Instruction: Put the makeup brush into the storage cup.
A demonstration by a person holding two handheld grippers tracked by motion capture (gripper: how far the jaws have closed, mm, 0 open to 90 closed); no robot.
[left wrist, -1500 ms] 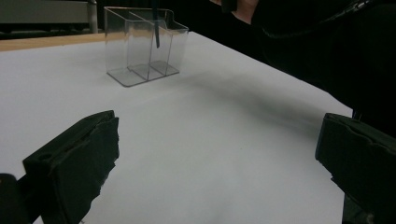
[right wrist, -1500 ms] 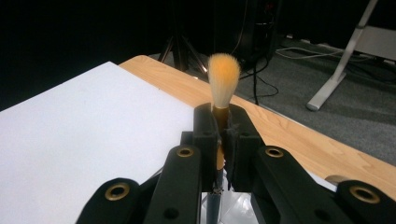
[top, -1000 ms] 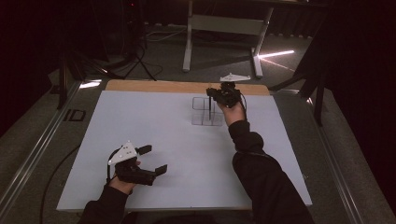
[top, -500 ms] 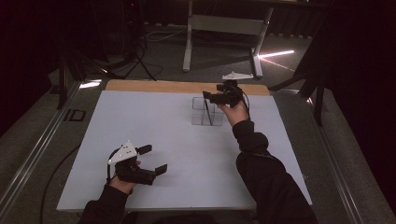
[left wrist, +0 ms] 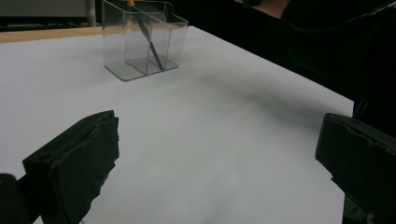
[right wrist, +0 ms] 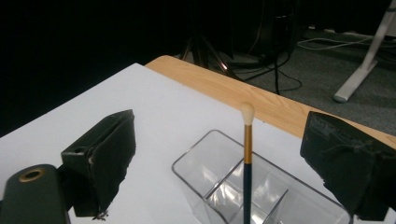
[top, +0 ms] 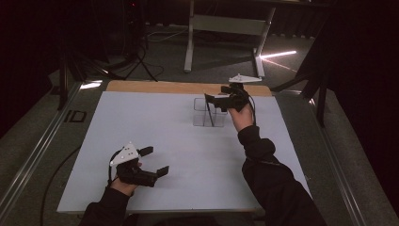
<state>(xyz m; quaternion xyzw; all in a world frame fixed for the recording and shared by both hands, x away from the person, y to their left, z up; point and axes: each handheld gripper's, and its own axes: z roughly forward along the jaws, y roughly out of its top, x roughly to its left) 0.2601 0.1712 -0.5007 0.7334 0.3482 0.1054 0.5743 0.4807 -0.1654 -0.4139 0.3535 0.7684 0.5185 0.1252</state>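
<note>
High view shows the right gripper (top: 217, 98) above the clear divided holder (top: 207, 113) at the far side of the white table (top: 141, 122), a little higher than a second earlier, its jaws having just been opening and now spread wide, touching nothing. Right gripper view finds the thin brush (right wrist: 247, 154) free between those jaws, leaning upright in a compartment of the holder with its pale tip up, whereas a second ago the gripper sat close over the holder. Left gripper (top: 149, 162), jaws apart and empty, rests near the table's front edge just as before.
</note>
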